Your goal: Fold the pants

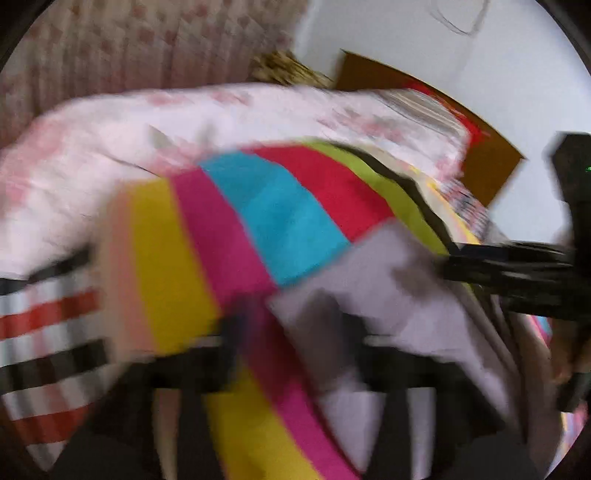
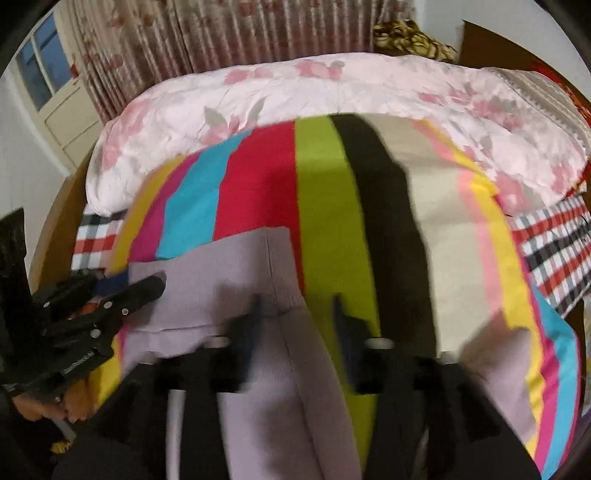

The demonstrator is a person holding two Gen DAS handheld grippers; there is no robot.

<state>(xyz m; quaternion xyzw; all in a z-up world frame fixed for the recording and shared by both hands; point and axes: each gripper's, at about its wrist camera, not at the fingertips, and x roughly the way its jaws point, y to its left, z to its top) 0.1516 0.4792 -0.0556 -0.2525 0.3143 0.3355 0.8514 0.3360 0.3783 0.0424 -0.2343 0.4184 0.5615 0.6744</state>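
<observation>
The light lilac-grey pants [image 2: 229, 280] lie on a bed sheet of bright coloured stripes [image 2: 321, 192]; they also show in the left wrist view [image 1: 373, 280], blurred. My right gripper [image 2: 295, 317] hovers low over the pants' right edge with its jaws apart and nothing between them. My left gripper [image 1: 291, 332] is blurred over the pants' left part, its jaws apart. It also shows in the right wrist view [image 2: 144, 288] at the left, lying on the pants' left edge. The right gripper shows in the left wrist view [image 1: 454, 258] at the right.
A pink floral quilt [image 2: 332, 92] is bunched along the bed's far side. A red, black and white checked cloth [image 2: 554, 251] lies under the sheet at both sides. Floral curtains [image 2: 221, 33], a window [image 2: 40, 62] and a brown headboard [image 1: 369, 74] lie beyond.
</observation>
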